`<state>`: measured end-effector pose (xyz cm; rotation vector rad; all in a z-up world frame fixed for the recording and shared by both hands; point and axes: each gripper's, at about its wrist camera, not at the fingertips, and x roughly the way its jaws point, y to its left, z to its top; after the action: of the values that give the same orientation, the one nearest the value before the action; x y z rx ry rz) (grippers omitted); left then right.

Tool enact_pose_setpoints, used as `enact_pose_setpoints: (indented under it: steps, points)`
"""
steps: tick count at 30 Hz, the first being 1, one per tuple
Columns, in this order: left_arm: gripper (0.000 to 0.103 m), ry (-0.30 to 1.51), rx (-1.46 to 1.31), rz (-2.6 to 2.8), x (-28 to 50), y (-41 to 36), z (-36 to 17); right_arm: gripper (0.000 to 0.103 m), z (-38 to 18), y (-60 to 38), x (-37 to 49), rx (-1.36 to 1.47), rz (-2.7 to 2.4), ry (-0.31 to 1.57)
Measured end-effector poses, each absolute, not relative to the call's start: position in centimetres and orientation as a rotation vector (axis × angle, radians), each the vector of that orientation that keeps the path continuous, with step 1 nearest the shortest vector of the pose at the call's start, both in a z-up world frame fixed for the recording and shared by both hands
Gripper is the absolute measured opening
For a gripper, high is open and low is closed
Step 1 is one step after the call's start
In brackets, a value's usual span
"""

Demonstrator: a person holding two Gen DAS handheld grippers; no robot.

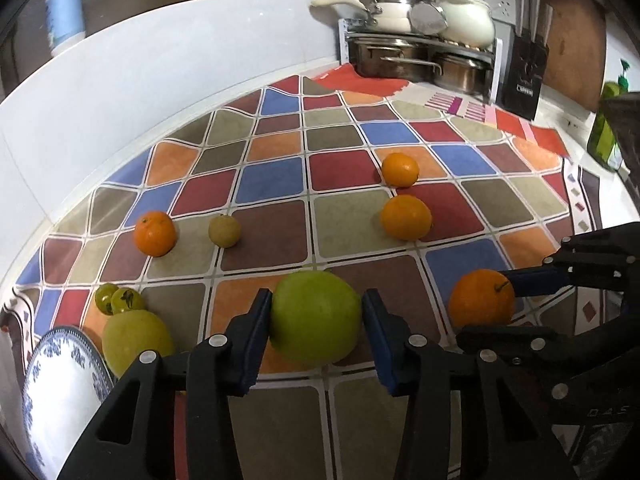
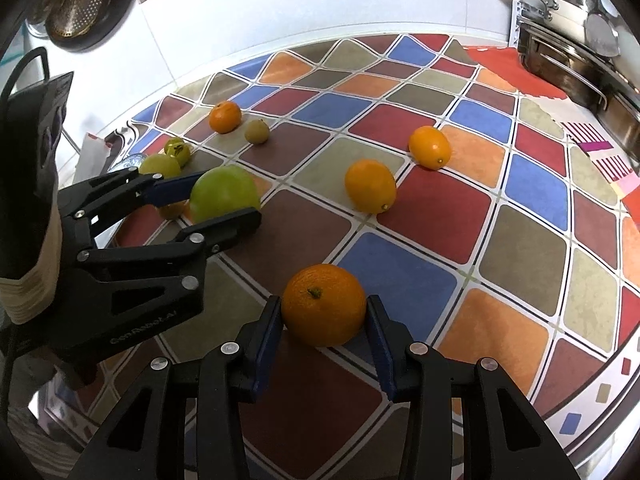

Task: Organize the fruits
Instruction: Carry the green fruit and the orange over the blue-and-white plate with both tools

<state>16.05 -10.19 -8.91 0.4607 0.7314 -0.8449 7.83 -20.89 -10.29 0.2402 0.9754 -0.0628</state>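
Note:
My left gripper (image 1: 317, 312) is shut on a large green apple (image 1: 316, 316) low over the chequered tablecloth (image 1: 280, 184); the same apple shows in the right wrist view (image 2: 224, 192). My right gripper (image 2: 325, 312) is shut on an orange (image 2: 324, 304), also seen at the right of the left wrist view (image 1: 482, 298). Two more oranges (image 1: 405, 216) (image 1: 400, 169) lie ahead, another orange (image 1: 155, 233) and a small brownish fruit (image 1: 224, 231) to the left. A yellow-green apple (image 1: 136, 340) and two small green fruits (image 1: 118, 299) lie near a blue-and-white plate (image 1: 60, 392).
A rack of steel pots and white pans (image 1: 416, 40) stands at the back right, with a knife block (image 1: 524, 76) and a green bottle (image 1: 606, 136) beside it. A white wall (image 1: 160, 60) borders the cloth at the back. A strainer (image 2: 80, 4) hangs at left.

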Motion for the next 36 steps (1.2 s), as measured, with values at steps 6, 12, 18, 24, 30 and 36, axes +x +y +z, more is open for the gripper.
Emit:
enact_pose_setpoints:
  steps: [6,12,18,24,30,36]
  points:
    - [0.045,0.747,0.411,-0.82,15.3,-9.1,-8.4,0.042,-9.6,-20.7,7.6,0.226,-0.04,0.953]
    - [0.045,0.726,0.331,-0.746,14.3,-6.9,-6.4,0.042,-8.6,-20.1,7.5,0.193,-0.008,0.923]
    - [0.045,0.688,0.246,-0.649,13.3,-4.5,-4.4,0.042,-7.2,-18.9,7.8,0.149,0.068,0.883]
    - [0.045,0.648,0.166,-0.528,12.6,-1.3,-2.8,0.042,-5.4,-16.7,8.7,0.082,0.17,0.82]
    - [0.045,0.614,0.118,-0.393,12.0,2.4,-2.0,0.042,-3.8,-13.6,10.3,0.009,0.288,0.761]
    - [0.045,0.6,0.097,-0.278,12.4,6.0,-1.7,0.042,-2.7,-9.9,12.7,-0.056,0.4,0.729]
